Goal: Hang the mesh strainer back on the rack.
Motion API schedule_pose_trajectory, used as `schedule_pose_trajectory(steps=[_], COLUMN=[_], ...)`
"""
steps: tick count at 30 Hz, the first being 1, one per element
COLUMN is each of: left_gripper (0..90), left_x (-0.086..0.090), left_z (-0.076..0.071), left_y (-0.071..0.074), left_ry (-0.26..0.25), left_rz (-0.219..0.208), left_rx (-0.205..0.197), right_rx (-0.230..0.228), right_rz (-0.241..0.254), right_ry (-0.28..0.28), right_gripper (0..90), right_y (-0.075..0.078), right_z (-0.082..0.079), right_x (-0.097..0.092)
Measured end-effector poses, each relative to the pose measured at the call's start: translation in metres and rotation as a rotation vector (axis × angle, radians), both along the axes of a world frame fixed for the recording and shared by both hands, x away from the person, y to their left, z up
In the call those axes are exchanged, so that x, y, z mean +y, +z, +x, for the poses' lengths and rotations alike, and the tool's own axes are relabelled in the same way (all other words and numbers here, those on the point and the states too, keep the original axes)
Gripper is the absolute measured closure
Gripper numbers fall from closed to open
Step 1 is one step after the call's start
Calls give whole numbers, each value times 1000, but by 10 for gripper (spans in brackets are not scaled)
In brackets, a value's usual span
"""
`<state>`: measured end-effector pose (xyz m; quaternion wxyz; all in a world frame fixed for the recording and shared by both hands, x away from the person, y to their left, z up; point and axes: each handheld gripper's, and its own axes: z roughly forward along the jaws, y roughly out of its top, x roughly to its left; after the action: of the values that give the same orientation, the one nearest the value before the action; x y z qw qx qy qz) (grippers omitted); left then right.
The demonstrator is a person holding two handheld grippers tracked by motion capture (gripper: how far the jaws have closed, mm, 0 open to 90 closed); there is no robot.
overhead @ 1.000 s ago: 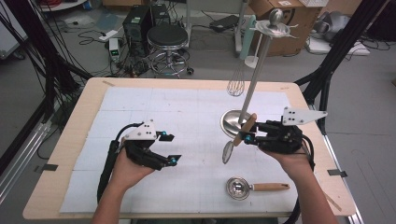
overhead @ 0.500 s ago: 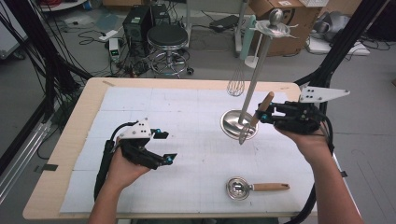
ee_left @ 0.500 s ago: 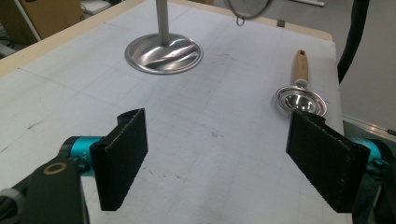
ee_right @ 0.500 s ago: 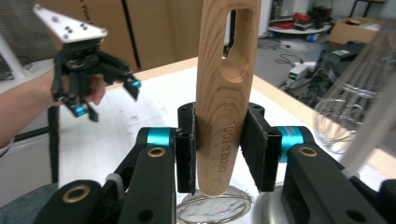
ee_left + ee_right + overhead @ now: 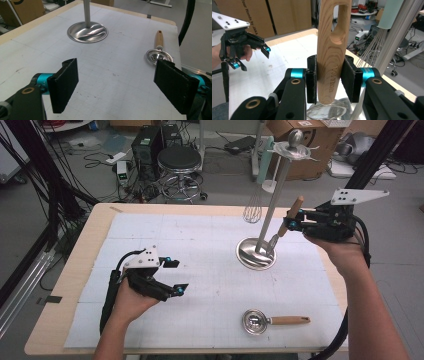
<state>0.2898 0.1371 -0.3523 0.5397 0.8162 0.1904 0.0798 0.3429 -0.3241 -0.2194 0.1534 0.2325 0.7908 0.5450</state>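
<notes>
Fingers (image 5: 312,80) pinching smooth wooden strainer handle (image 5: 331,50), round mesh bowl below

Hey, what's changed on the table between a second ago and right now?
The right gripper, shut on the wooden-handled strainer, rose and moved toward the table's far right edge, beside the utensil stand. The left gripper stayed put; its jaws have just been opening, with nothing between them. The whisk on the stand and the ladle haven't moved.
</notes>
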Motion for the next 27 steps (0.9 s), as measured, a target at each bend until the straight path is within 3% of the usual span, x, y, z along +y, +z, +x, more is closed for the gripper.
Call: schedule_pose_trajectory(steps=[15, 27], left_gripper=[181, 176], left_x=[3, 4], left_z=[2, 2], left_y=[-1, -1], left_ry=[0, 4], left_rz=[-13, -20], left_rx=[18, 19], right_rx=[-10, -12], right_rz=[-36, -61], right_ry=[-12, -72], right_gripper=[677, 677], right_y=[24, 50], right_z=[15, 26], right_x=[-17, -31])
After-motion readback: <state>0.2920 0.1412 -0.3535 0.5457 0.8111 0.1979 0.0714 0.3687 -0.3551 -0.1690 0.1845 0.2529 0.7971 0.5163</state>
